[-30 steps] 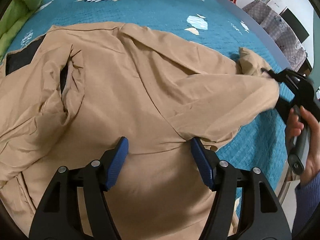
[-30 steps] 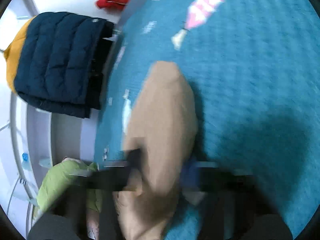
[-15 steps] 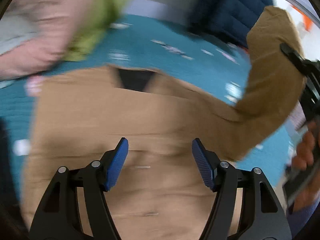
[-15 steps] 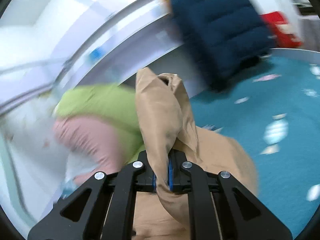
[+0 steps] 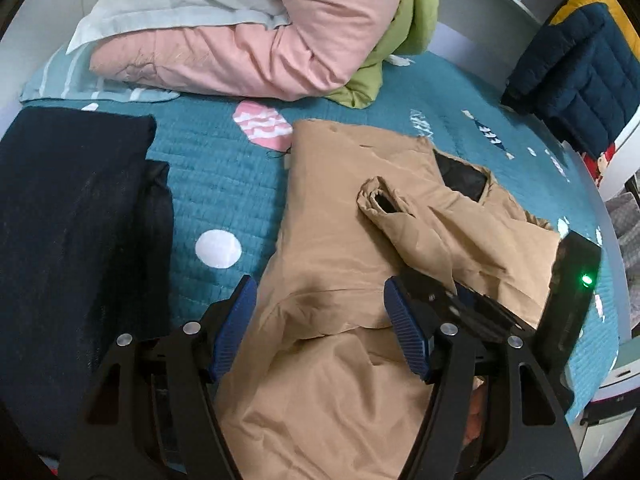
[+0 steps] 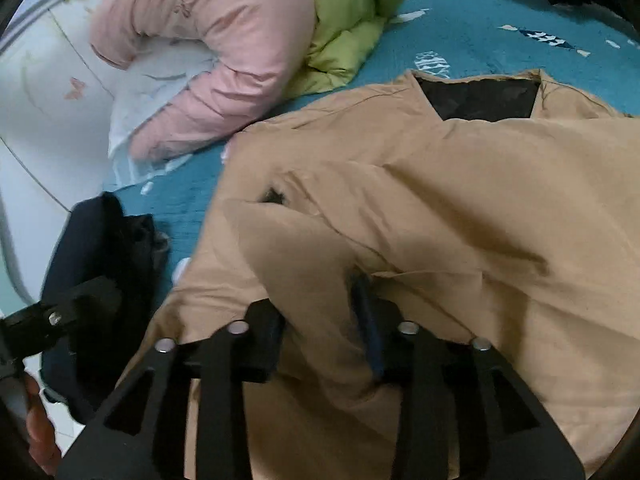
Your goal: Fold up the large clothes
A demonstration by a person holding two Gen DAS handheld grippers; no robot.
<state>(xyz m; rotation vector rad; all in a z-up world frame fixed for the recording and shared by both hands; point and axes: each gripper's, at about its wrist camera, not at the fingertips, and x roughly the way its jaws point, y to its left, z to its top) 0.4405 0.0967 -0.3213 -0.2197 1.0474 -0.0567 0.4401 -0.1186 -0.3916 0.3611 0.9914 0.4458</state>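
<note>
Right hand-held gripper [image 6: 320,316] spread around tan coat [image 6: 440,200] sleeve [image 5: 404,216], left hand-held gripper [image 5: 320,320] spread empty; sleeve folded across toward 10 o'clock, body folds left.

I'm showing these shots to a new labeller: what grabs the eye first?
The tan coat spread over the teal quilt, one sleeve folded across its chest. Behind it a pink jacket lies heaped at the bed's head, and a dark folded garment sits left of the open left claw.

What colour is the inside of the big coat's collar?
Black lining inside the tan coat; clearest in the right wrist view.
</note>
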